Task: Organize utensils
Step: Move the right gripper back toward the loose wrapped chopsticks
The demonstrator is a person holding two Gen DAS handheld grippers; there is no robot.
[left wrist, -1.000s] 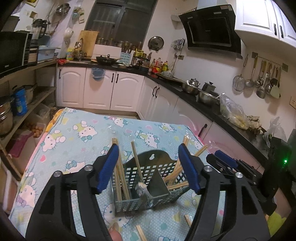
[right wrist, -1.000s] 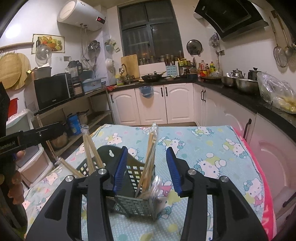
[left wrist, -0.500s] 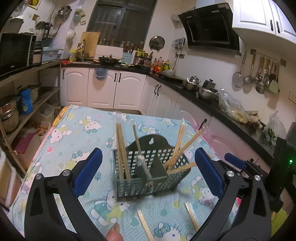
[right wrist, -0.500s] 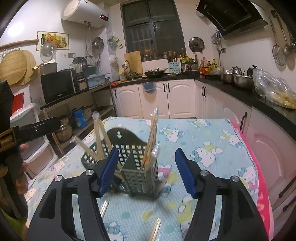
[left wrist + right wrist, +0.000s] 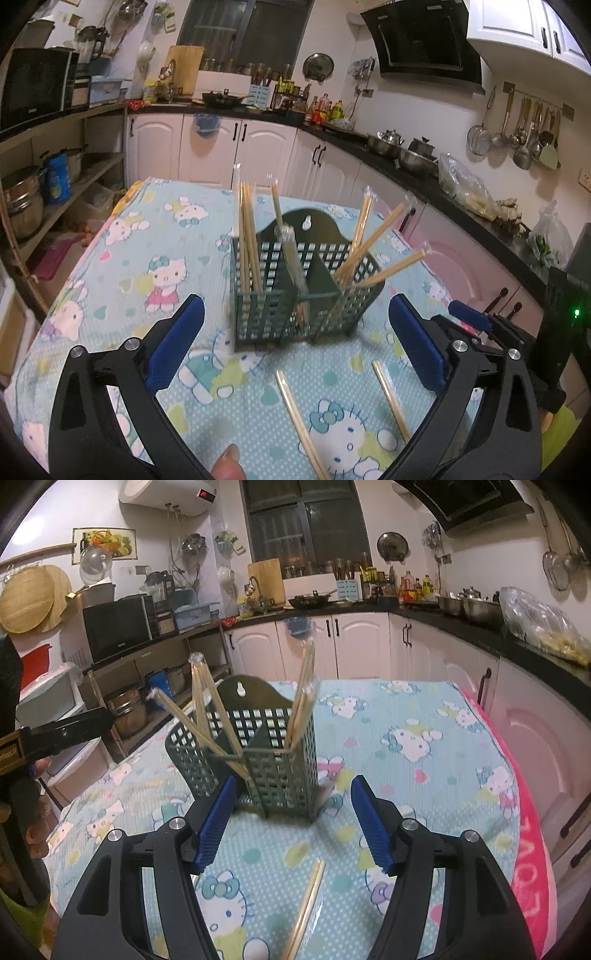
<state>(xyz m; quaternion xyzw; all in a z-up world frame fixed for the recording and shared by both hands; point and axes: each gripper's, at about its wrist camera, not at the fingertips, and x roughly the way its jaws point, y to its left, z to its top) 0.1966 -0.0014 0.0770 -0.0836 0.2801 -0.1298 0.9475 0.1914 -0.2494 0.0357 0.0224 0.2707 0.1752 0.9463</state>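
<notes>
A dark green perforated utensil holder (image 5: 295, 291) stands upright on the Hello Kitty tablecloth (image 5: 147, 258), with several wooden chopsticks (image 5: 247, 236) leaning in its compartments. Two loose chopsticks (image 5: 299, 421) lie on the cloth in front of it. My left gripper (image 5: 295, 347) is open and empty, just short of the holder. In the right wrist view the holder (image 5: 266, 760) stands ahead of my right gripper (image 5: 291, 823), which is open and empty. A loose chopstick pair (image 5: 306, 908) lies between its arms.
The right gripper (image 5: 476, 325) shows at the right edge of the left wrist view. The left gripper's handle (image 5: 55, 734) shows at the left of the right wrist view. Kitchen cabinets (image 5: 221, 151) and a shelf rack (image 5: 55, 177) surround the table.
Both grippers have opened wider and pulled back from the holder, which now stands free on the cloth. Loose chopsticks have come into view in front of it.
</notes>
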